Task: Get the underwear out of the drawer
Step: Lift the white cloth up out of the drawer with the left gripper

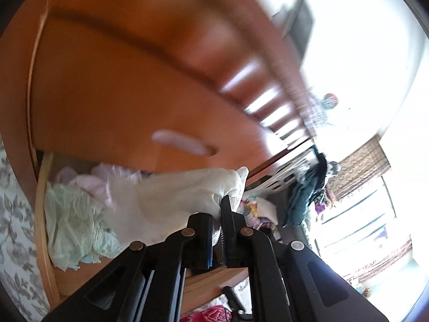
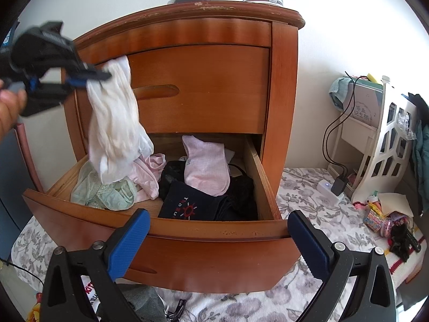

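- Our left gripper (image 2: 103, 76) is pinching the top edge of a white piece of underwear (image 2: 114, 123), jaws pressed together on the fabric; in the left wrist view the cloth bunches right at the fingertips (image 1: 224, 209).
- The white underwear hangs down from that grip in front of the nightstand (image 2: 284, 107), above the left part of the open drawer (image 2: 187, 252). Its lower end appears to reach the pile inside, and we cannot tell whether it is fully clear of it.
- A hand (image 2: 9, 112) shows at the left edge of the right wrist view, holding the left gripper.
- Our right gripper (image 2: 218, 238) is spread wide with nothing between its blue pads (image 2: 128, 241), poised just in front of the drawer's front panel.
- Inside the drawer lie a pale green garment (image 2: 104, 191), a pink garment (image 2: 150, 173), pink socks (image 2: 206, 165) and dark clothing with a red sun print (image 2: 187, 209).
- We judge the step in hand to be the lift-out: one piece is gripped and mostly raised, so the task is well along for this item.
- The next move calls for carrying the piece higher and away from the drawer until its tail is free, then setting it down outside, perhaps on the floral bedding (image 2: 308, 196) around the nightstand.
- The risk we see is the hanging end snagging and dragging the pink or green garment along.
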